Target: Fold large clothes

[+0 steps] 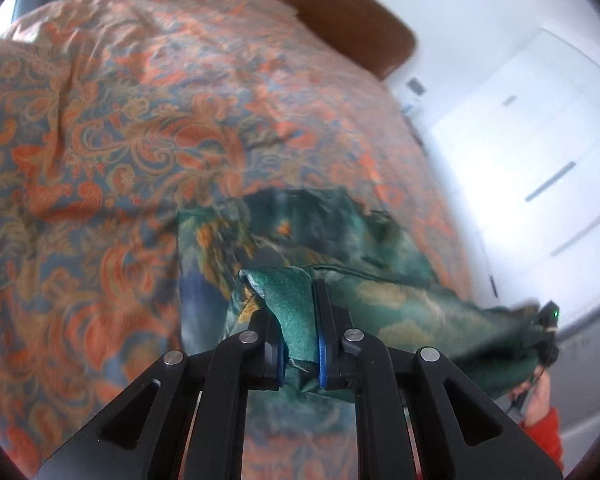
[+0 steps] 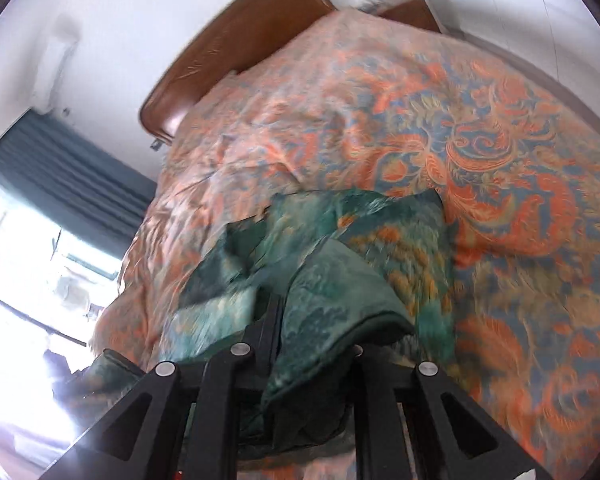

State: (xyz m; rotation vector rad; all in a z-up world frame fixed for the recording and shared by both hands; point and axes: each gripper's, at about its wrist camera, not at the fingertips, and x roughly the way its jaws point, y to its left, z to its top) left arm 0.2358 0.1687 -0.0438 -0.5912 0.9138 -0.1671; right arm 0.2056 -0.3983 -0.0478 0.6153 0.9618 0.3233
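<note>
A bed with an orange and blue patterned bedspread (image 1: 140, 140) fills the left wrist view, its brown headboard (image 1: 352, 20) far ahead of the tongs and white cupboard doors (image 1: 540, 140) off to their right. The left gripper (image 1: 298, 320) tilts down toward the bed, its jaws clamped on a fold of the green garment (image 1: 400, 300). The cloth runs right to the right gripper (image 1: 548, 332), held by a hand (image 1: 536, 400) in a red sleeve.

In the right wrist view, the bedspread (image 2: 480, 160) lies ahead, the headboard (image 2: 240, 40) beyond, a dark curtain (image 2: 60, 168) to the left. The right gripper (image 2: 312, 340) angles down, clamped on the garment (image 2: 332, 280), which drapes over its right finger.
</note>
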